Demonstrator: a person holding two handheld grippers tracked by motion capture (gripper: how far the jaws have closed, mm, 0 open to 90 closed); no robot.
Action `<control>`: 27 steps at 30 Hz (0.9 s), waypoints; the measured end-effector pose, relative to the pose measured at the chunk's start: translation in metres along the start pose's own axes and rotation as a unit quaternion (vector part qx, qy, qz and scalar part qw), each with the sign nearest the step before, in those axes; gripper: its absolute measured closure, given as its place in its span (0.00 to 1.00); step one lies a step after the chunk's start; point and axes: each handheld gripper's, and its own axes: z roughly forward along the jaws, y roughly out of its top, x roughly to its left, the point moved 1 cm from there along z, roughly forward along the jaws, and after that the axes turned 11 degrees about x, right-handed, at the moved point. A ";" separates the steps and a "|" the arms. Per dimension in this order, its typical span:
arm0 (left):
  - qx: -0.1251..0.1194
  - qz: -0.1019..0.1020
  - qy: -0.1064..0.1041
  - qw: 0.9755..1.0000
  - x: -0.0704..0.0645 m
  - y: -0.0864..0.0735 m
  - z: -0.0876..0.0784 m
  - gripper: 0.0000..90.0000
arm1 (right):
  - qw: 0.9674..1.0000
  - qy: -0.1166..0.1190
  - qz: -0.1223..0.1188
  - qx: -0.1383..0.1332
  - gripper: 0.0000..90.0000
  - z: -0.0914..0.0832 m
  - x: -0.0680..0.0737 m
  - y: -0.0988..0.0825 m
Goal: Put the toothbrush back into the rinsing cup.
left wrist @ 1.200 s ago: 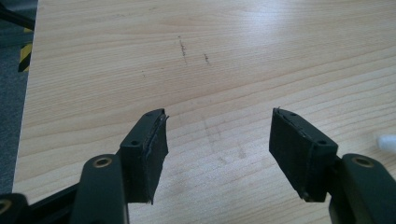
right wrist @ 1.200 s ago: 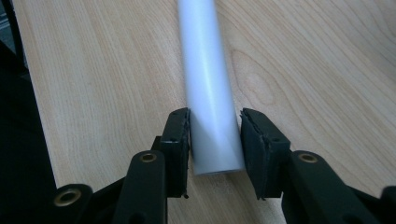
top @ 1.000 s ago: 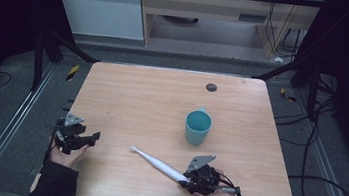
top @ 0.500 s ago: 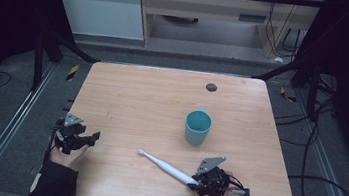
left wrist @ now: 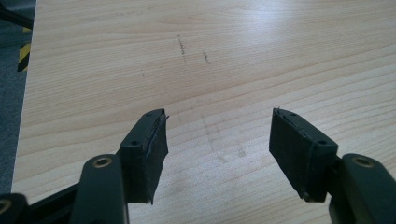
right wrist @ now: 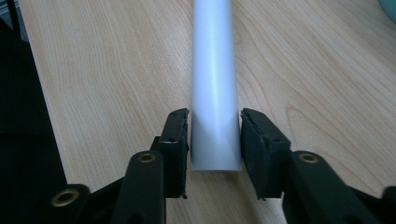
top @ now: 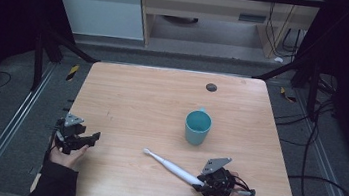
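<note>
Pale wood of the table [top: 152, 100] fills my screen. At its left edge I see my left gripper [top: 93, 137] resting on the board, jaws spread wide with only bare wood between them; the left gripper view [left wrist: 217, 140] confirms it. Right of centre stands a teal cup [top: 197, 127], upright, well apart from both grippers. Below it the white toothbrush [top: 170, 166] lies flat on the table, head pointing up-left. Its butt end [right wrist: 215, 93] sits between the jaws of my right gripper [top: 205, 182], which have just been opening; thin gaps show at both pads, so they bracket the handle rather than pinch it.
</note>
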 end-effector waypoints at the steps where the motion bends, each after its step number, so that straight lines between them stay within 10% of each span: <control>1: 0.000 0.000 0.000 1.000 0.000 0.000 0.000 0.40 | 1.000 0.001 0.000 -0.003 0.66 -0.001 0.000 0.000; 13: 0.006 0.000 0.000 1.000 0.001 0.000 0.002 0.39 | 0.999 -0.026 0.022 -0.028 0.52 -0.024 -0.008 0.022; 27: 0.014 0.004 -0.001 1.000 0.000 0.001 0.006 0.39 | 0.998 -0.027 0.007 0.060 0.53 -0.026 0.000 0.072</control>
